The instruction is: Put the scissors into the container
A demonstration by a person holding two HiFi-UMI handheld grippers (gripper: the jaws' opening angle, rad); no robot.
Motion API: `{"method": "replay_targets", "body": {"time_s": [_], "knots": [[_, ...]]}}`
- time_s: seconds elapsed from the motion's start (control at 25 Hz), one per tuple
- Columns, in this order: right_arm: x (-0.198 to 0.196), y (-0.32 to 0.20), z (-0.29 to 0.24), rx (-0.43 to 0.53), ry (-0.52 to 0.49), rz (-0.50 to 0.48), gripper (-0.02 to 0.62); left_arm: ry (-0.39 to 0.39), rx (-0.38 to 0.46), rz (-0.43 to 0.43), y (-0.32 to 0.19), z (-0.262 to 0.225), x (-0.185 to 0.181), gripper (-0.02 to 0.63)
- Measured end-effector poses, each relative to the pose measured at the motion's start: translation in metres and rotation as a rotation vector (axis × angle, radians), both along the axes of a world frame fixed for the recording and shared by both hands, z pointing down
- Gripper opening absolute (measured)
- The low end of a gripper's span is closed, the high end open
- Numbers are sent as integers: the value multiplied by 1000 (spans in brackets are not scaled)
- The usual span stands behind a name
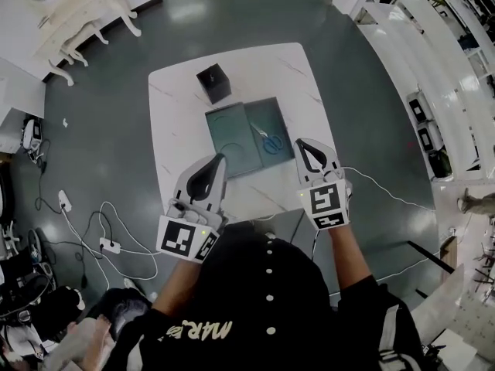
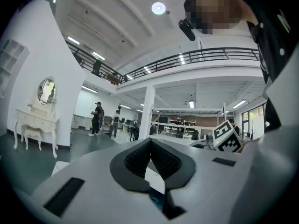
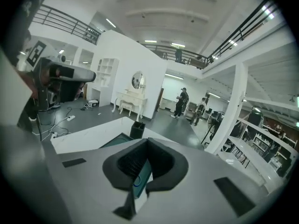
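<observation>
The scissors [image 1: 267, 141], with blue handles, lie on a teal mat [image 1: 232, 141] in the middle of the white table [image 1: 178, 130]. A black square container [image 1: 213, 82] stands upright behind the mat. My left gripper [image 1: 219, 159] hangs over the mat's near left corner, its jaws shut and empty. My right gripper [image 1: 301, 142] hovers just right of the scissors, also shut with nothing held. In the right gripper view the closed jaws [image 3: 148, 141] point toward the container [image 3: 137, 129], and a blue scissor handle [image 3: 137, 183] shows below them. The left gripper view [image 2: 150, 140] looks level across the room.
Cables and a power strip [image 1: 108, 246] lie on the floor at the left. A white dressing table [image 1: 85, 22] stands at the far left, and white shelving [image 1: 433, 68] runs along the right. People [image 3: 180, 102] stand far off in the hall.
</observation>
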State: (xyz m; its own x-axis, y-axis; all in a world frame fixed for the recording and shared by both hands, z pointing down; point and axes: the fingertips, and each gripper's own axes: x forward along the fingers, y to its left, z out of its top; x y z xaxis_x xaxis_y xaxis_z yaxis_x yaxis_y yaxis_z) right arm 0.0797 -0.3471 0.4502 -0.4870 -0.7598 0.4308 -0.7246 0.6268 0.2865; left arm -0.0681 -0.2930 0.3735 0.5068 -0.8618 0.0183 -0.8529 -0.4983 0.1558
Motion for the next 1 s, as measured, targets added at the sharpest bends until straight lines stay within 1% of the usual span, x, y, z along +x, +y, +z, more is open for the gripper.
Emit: {"method": "replay_targets", "body": {"time_s": [0.24, 0.44, 0.56, 0.68, 0.84, 0.92, 1.0], "knots": [[13, 23, -42, 72, -64, 28, 14, 4, 46, 25, 21, -18, 16, 26], [27, 37, -62, 111, -101, 49, 14, 8, 84, 50, 30, -32, 31, 26], [39, 44, -71, 136, -149, 80, 14, 7, 105, 53, 33, -37, 33, 26], [55, 51, -79, 157, -201, 123, 14, -2, 106, 51, 37, -38, 33, 26], [80, 61, -91, 209, -276, 184, 14, -14, 111, 43, 42, -40, 33, 26], [92, 67, -97, 247, -321, 199, 14, -16, 111, 34, 44, -40, 32, 26], [103, 74, -97, 265, -348, 213, 14, -17, 105, 26, 47, -39, 30, 26]]}}
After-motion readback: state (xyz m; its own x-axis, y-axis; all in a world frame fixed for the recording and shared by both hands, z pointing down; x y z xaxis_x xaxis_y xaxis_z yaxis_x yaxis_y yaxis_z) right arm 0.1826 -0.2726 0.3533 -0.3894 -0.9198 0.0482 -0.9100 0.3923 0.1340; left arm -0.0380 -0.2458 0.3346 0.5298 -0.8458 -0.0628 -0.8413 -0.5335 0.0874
